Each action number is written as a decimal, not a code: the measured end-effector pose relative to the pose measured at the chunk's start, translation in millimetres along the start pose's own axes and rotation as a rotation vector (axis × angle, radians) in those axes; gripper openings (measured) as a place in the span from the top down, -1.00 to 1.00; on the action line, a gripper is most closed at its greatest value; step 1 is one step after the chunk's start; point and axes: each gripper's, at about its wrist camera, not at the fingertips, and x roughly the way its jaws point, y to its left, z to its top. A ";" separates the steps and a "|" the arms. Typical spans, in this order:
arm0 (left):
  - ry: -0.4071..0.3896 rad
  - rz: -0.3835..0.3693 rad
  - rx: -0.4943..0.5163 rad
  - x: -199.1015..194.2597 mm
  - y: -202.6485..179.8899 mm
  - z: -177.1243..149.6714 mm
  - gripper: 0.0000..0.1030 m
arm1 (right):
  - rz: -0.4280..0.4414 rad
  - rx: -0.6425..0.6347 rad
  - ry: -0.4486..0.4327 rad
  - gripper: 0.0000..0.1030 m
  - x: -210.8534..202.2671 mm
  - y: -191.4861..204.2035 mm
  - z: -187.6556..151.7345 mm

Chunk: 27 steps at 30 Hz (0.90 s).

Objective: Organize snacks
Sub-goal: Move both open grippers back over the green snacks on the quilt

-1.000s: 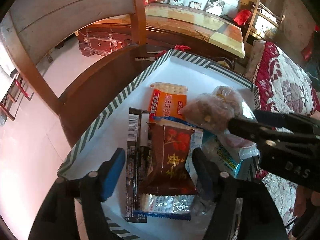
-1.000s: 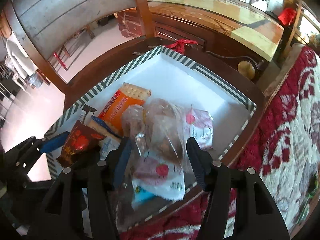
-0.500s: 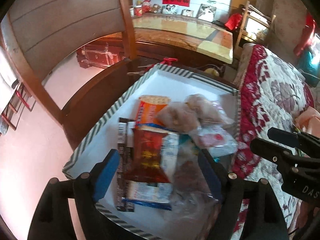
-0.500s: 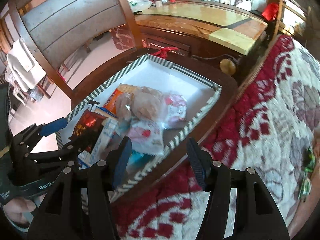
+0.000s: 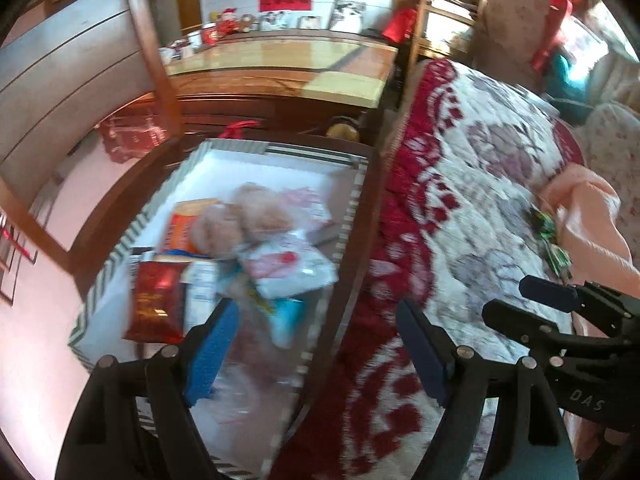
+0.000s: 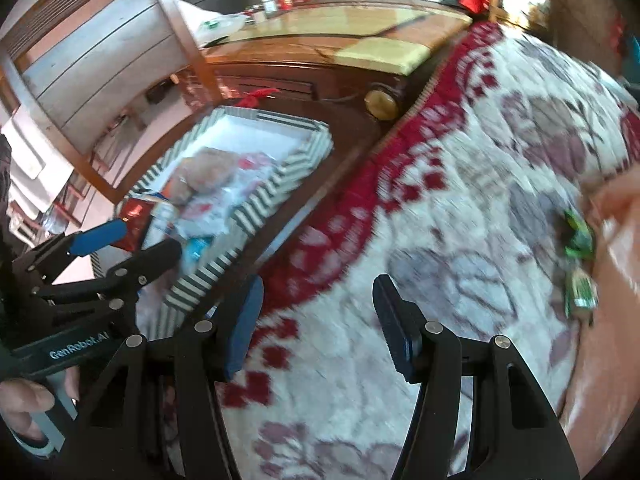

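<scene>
Far left: dark wooden surface (image 5: 120, 216) carrying a white cardboard box with a green-and-white striped rim (image 5: 120, 254). Inside the box, a pile of snacks: dark red foil packet (image 5: 154, 304) at the left, orange cracker pack (image 5: 182, 226) behind it, two clear bags of brownish pastries (image 5: 244, 216) in the middle, white plastic pouch with red print (image 5: 292, 268) to the right. Frames are motion-blurred, so finer labels can't be read.

Left hand-held gripper (image 5: 316, 350): jaws wide apart, nothing between them. Its left blue pad sits over the near end of the box; its right pad is over the red-and-white floral quilt (image 5: 472, 208). The snack pile lies just ahead and left of it.

Right hand-held gripper (image 6: 316, 320): jaws spread wide, empty, over the quilt, with the box well off to its left. Small green-wrapped snacks (image 6: 580, 264) lie on the quilt ahead and far right of its jaws, beside a pink blanket (image 6: 616, 280). In the left wrist view the same green snacks sit beyond the right gripper's fingers.
</scene>
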 end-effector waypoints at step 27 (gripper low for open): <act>0.127 -0.119 0.167 48.2 -112.5 5.5 -0.60 | -0.228 0.379 0.021 -0.23 -17.2 -212.8 -53.1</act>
